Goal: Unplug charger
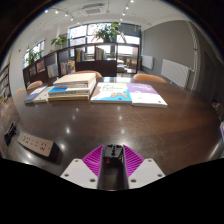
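My gripper is over the near edge of a dark wooden table. Its two magenta pads press on a small black charger with a red mark on its side. The charger is held in the air, clear of any socket. A white power strip lies on the table to the left of the fingers, apart from the charger, with its sockets facing up.
A stack of books, a blue book and a purple and white book lie across the far side of the table. A chair back and windows stand beyond. A dark item lies left of the power strip.
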Demonstrator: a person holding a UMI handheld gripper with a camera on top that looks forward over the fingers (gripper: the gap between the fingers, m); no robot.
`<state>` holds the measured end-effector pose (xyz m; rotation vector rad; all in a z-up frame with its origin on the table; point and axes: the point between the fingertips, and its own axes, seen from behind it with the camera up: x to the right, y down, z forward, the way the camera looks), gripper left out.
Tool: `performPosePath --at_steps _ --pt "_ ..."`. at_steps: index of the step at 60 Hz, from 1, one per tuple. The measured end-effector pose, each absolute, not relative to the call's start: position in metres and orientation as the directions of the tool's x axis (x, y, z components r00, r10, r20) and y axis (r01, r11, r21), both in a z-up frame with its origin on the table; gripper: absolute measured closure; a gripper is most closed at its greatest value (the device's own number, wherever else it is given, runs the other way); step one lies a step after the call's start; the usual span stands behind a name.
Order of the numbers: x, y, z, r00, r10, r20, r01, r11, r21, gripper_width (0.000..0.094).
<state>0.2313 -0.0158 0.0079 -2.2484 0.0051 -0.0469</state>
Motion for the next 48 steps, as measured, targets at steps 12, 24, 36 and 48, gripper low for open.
performPosePath --at_steps 12,24,36,48 --pt "0.217 -0.022 0.09 0.999 -0.033 0.023 0.002 -0.53 -0.848 0.0287" --pt "0.197 -0.067 0.223 0.998 -0.054 0.045 0.02 -0.392 -0.92 0.0196" --pt "0.171 -0.154 0.271 0.998 -0.058 0.032 0.009 -0.362 -0.932 0.0188" --pt "0.155 -0.232 0.253 0.997 -0.053 0.048 0.021 -0.424 -0.906 0.0188"
